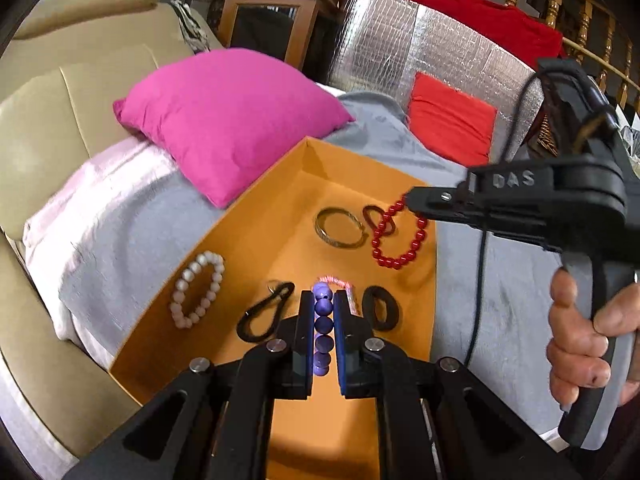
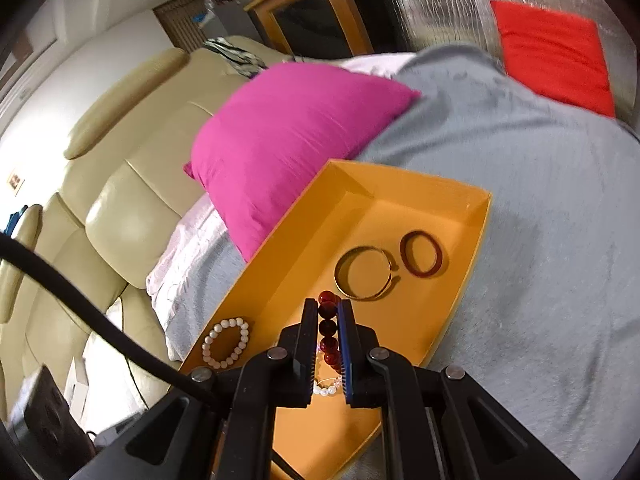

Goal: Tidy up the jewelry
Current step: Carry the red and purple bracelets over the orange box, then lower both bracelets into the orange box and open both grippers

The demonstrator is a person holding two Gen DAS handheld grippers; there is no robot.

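Beige leather sofa (image 2: 120, 200) lying under grey blanket (image 2: 540, 220), pink cushion (image 1: 224, 120) resting there, wooden railing (image 1: 560, 4) running behind.

1. Bed or couch seat draped in a grey blanket (image 1: 132, 232), with a pale pink sheet (image 1: 64, 208) showing at its left edge.
2. Resting directly on the blanket: an open orange tray (image 1: 248, 236), set in the middle and running from near to far.
3. Just left of the tray's far end, touching its wall: a magenta pillow (image 1: 228, 120).
4. Far right, well apart from the tray: a red cushion (image 1: 452, 120), against a silver quilted panel (image 1: 404, 44).
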